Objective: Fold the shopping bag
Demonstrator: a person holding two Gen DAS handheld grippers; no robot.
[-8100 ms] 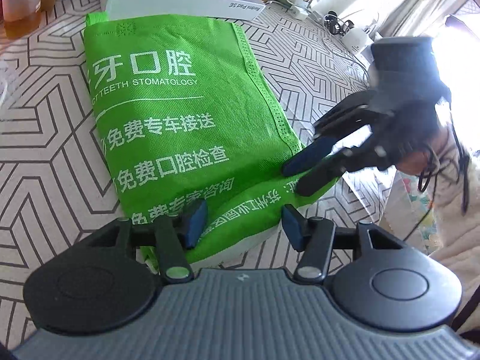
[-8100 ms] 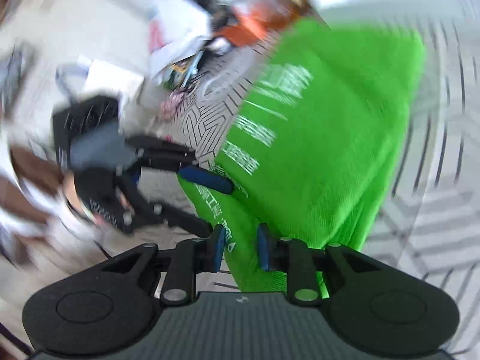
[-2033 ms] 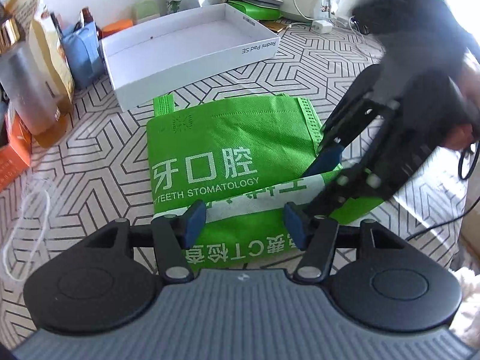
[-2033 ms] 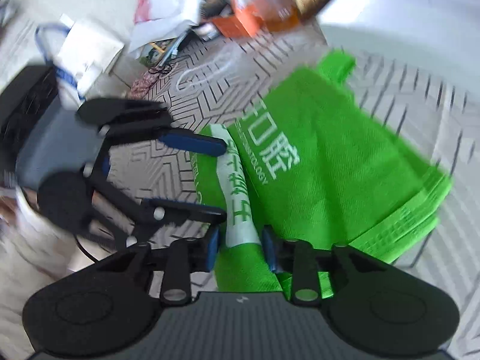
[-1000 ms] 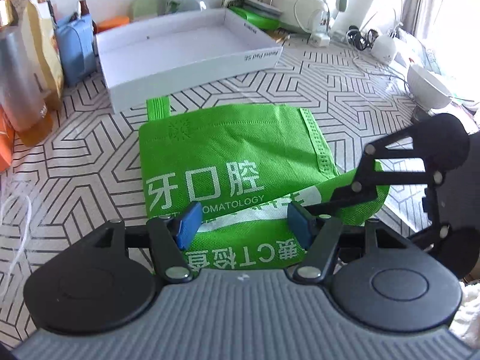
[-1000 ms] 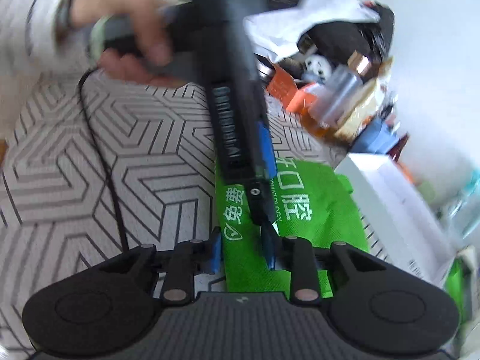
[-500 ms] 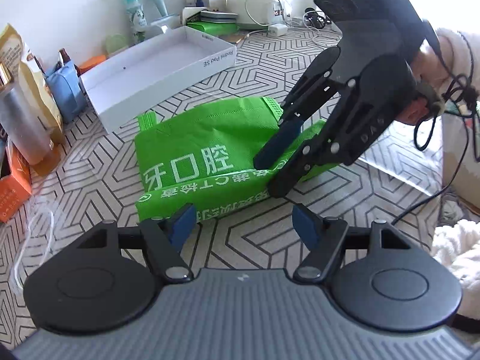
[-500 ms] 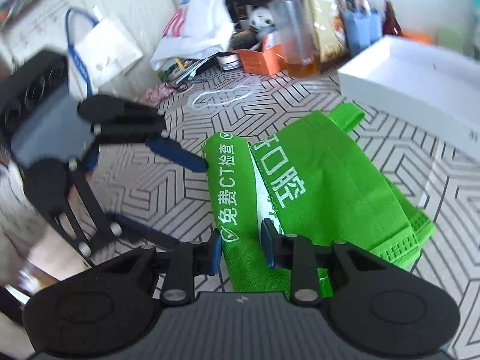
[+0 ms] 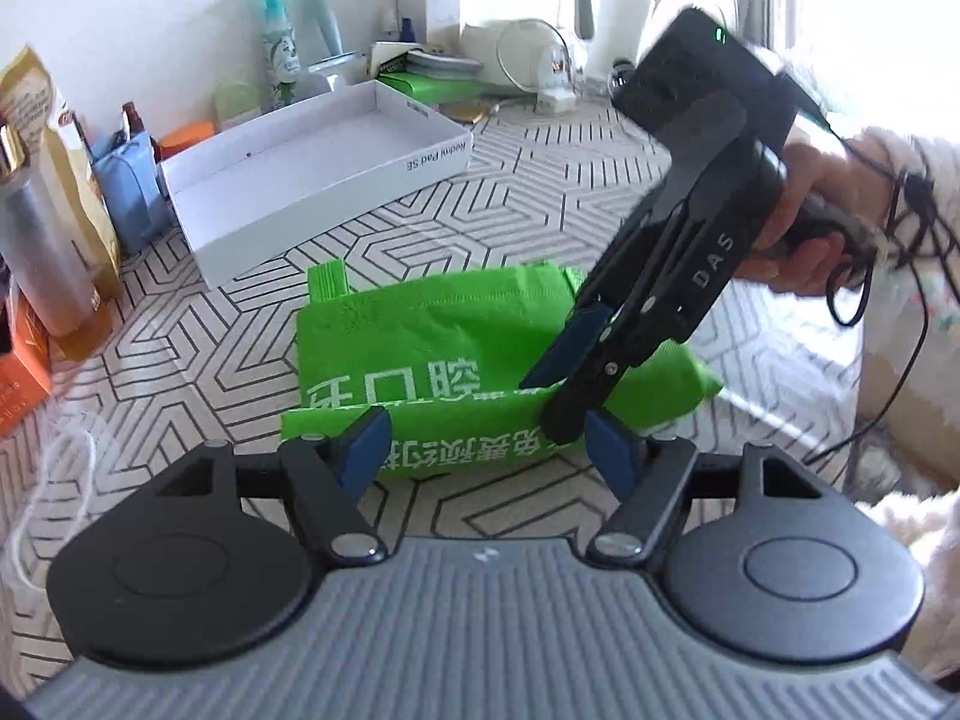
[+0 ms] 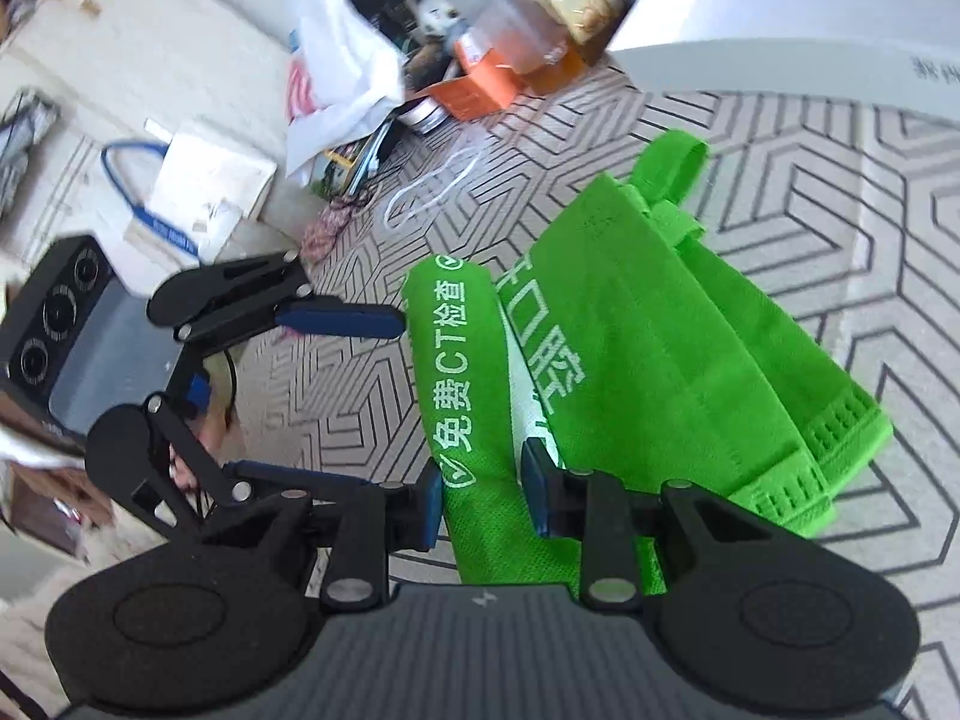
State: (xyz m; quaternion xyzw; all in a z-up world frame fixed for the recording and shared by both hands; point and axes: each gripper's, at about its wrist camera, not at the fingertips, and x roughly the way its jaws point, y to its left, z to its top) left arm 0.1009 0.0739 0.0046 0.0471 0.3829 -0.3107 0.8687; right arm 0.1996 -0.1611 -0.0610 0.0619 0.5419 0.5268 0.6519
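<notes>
Left wrist view: the left hand-held gripper (image 9: 487,450) stands wide and released, its blue pads (image 9: 363,443) hanging just in front of the near edge of the green shopping bag (image 9: 432,336) without touching it. Its jaws have just been opening, and nothing is between them. A second ago the pads straddled the near fold; now they sit back from it, so this hand has let the fold go. The bag lies on the patterned bench (image 9: 198,348), its bottom part rolled up over the printed front, so that only the top line of white lettering shows above the fold. One handle loop pokes out toward the white box (image 9: 312,162) behind it. The right hand-held gripper (image 9: 555,390) reaches down from the right, gripped by a hand (image 9: 804,234), its tips at the right end of the fold.

Right wrist view: the right hand-held gripper (image 10: 480,504) is clenched on the rolled edge of the shopping bag (image 10: 648,348); green fabric fills the narrow gap between its pads. The roll runs away from the camera, printed side out. The left hand-held gripper (image 10: 336,396) hovers open just beside the far end of the roll, apart from it. Compared with a second ago the fold is thicker and sits further up the bag.

My reading: a second turn of the fold is down, and the right hand alone pins it. The roll looks puffy and may spring open if released before being pressed flat.
</notes>
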